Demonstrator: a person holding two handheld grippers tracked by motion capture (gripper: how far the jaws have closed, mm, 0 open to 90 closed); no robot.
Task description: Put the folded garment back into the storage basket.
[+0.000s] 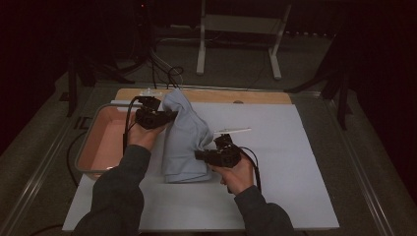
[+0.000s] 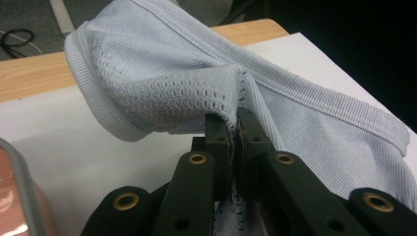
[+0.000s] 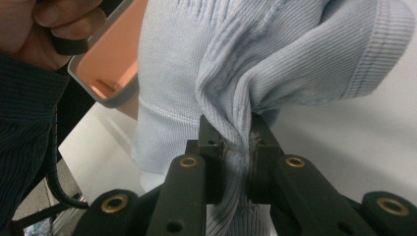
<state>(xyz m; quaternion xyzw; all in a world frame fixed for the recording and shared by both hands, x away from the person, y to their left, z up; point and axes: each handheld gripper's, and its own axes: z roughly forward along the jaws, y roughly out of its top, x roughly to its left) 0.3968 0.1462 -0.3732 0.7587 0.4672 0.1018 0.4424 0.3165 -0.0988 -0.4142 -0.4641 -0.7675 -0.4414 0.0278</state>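
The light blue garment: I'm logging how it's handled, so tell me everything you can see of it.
The light blue garment is a ribbed knit with a mesh panel and banded hems. It is bunched and partly lifted off the white sheet, its lower part resting there, beside the pink tray. The left gripper is shut on a fold near the mesh, the right gripper on a gathered fold lower down.

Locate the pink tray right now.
High view: the pink tray sits at the table's left edge, beside the left gripper, just left of the light-blue garment pinched by both grippers.
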